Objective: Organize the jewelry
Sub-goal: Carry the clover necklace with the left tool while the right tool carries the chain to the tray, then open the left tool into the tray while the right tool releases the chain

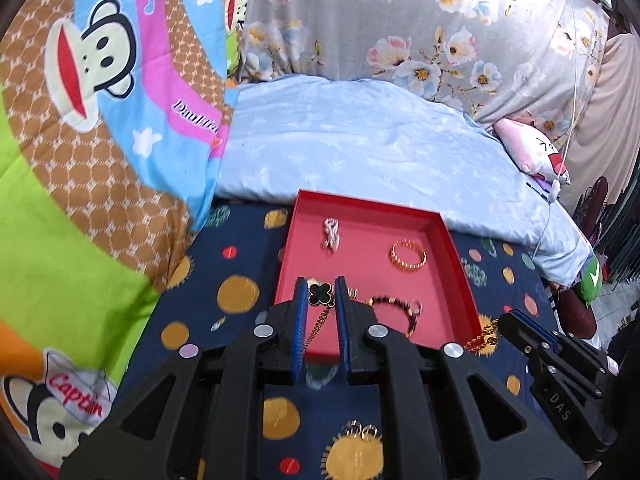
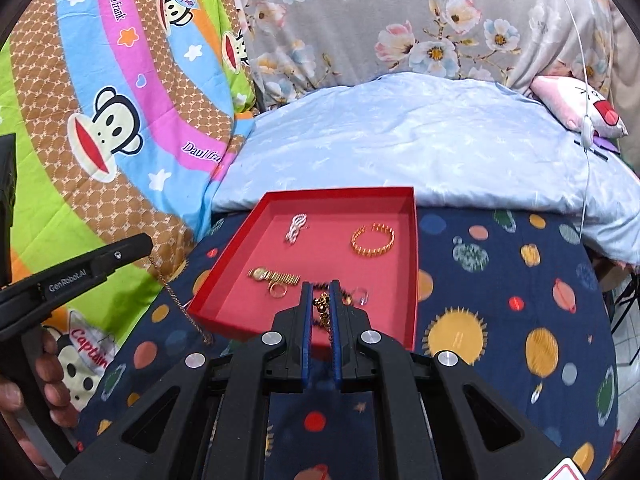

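Tray (image 2: 414,264) middle bare, I fit there; gold bangle (image 2: 373,239) far right, silver piece (image 2: 296,227) far left; pillow (image 2: 400,140) blocks behind.

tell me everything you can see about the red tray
The red tray is a shallow rectangular box, likely card, with low upright walls and a flat pinkish-red floor. It lies flat on the navy planet-print cloth, its far edge beside a pale blue pillow. In it lie a silvery twisted piece, a gold open bangle, a gold watch, rings and a dark beaded bracelet.
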Available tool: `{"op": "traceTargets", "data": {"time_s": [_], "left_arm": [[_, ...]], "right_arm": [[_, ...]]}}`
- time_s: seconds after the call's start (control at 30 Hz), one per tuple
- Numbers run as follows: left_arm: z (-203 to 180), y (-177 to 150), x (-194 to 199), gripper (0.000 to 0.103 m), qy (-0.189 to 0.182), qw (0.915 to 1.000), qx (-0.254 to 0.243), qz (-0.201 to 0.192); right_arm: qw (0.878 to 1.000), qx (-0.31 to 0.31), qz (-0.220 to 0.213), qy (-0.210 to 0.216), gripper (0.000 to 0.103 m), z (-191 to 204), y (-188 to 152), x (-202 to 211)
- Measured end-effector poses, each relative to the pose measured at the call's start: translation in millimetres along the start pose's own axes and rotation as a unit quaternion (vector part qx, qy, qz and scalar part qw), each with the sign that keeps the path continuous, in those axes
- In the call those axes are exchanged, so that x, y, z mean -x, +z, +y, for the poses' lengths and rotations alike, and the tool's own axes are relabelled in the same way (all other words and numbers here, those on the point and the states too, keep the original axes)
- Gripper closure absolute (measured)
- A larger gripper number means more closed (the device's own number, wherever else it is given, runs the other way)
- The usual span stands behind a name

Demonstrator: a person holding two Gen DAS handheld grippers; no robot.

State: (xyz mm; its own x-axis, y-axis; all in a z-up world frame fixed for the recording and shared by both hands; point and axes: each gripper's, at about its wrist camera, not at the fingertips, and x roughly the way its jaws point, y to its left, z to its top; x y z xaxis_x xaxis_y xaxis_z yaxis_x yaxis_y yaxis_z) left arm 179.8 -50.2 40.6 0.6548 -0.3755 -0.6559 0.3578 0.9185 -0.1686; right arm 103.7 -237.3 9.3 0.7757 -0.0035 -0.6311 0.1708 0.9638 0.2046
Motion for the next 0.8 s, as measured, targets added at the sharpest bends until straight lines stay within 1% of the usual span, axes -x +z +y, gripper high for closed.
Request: {"op": "traceTargets", "data": {"time_s": [0.13, 0.2, 0.57, 0.7, 0.8], "left_arm": [[-9.0, 14.6, -6.9, 0.09, -0.006, 0.9999, -0.006, -0.009], [-13.8, 22.0, -10.3, 0.09, -0.01, 0.9998, -0.009, -0.014], [-29.2, 54.6, -24.4, 0.09, -0.018, 0.9991, -0.015, -0.035], [-29.3, 55.9, -35.7, 0.09, -0.016, 0.9994, -0.013, -0.028], [-27.6, 51.4, -48.2, 0.09, -0.011, 0.9998, -0.013, -0.013]], "right_arm": [[1.0, -0.001, 0.0, -0.005, 0.096, -6.1, 10.0, -13.2], [1.0, -0.01, 0.004, -0.001, 0.096, -11.7, 15.3, -22.7], [1.0, -0.006, 0.017, -0.009, 0.096, -19.0, 25.4, -56.7], [1.0, -0.007, 0.023, -0.011, 0.096, -20.7, 25.0, -65.8], [0.999, -0.004, 0.031, -0.009, 0.096, -20.3, 22.8, -71.7]]}}
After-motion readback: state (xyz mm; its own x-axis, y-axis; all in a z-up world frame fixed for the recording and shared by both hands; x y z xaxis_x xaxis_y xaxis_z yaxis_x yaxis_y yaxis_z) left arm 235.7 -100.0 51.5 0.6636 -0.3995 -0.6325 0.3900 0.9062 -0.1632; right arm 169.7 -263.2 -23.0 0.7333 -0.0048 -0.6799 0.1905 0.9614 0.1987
